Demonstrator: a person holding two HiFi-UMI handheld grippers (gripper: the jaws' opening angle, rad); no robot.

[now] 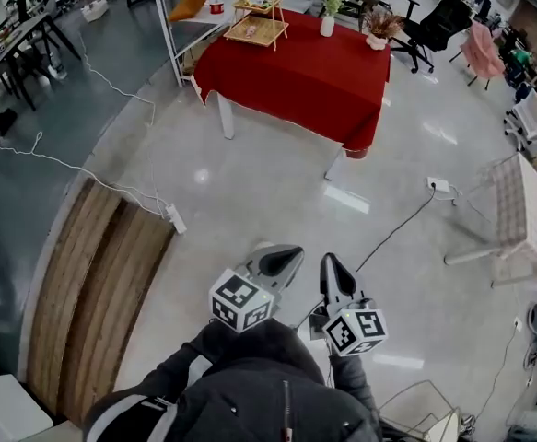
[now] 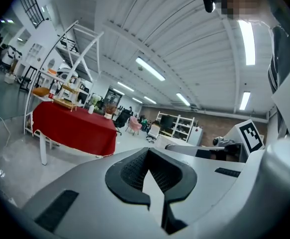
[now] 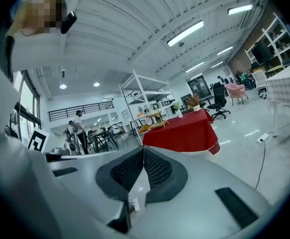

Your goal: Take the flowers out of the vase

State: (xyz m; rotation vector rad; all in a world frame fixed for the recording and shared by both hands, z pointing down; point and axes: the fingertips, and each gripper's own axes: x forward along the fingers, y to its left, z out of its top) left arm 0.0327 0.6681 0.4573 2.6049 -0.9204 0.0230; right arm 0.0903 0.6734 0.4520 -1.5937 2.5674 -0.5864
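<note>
A white vase (image 1: 328, 24) holding pale flowers (image 1: 331, 0) stands at the far edge of a red-clothed table (image 1: 314, 67), well ahead of me across the floor. In the left gripper view the vase (image 2: 91, 109) is tiny at mid-left; in the right gripper view the vase (image 3: 179, 113) sits on the table (image 3: 184, 132). My left gripper (image 1: 287, 257) and right gripper (image 1: 329, 264) are held side by side close to my body, far from the table. Both are shut with nothing between the jaws: left gripper (image 2: 147, 151), right gripper (image 3: 144, 149).
A wooden basket stand (image 1: 257, 17) and a potted dried plant (image 1: 379, 33) share the table. A white shelf frame (image 1: 183, 12) stands left of it. Cables and power strips (image 1: 175, 217) (image 1: 438, 185) lie on the floor; wooden panels (image 1: 93, 293) at left, a wire rack (image 1: 524, 212) at right.
</note>
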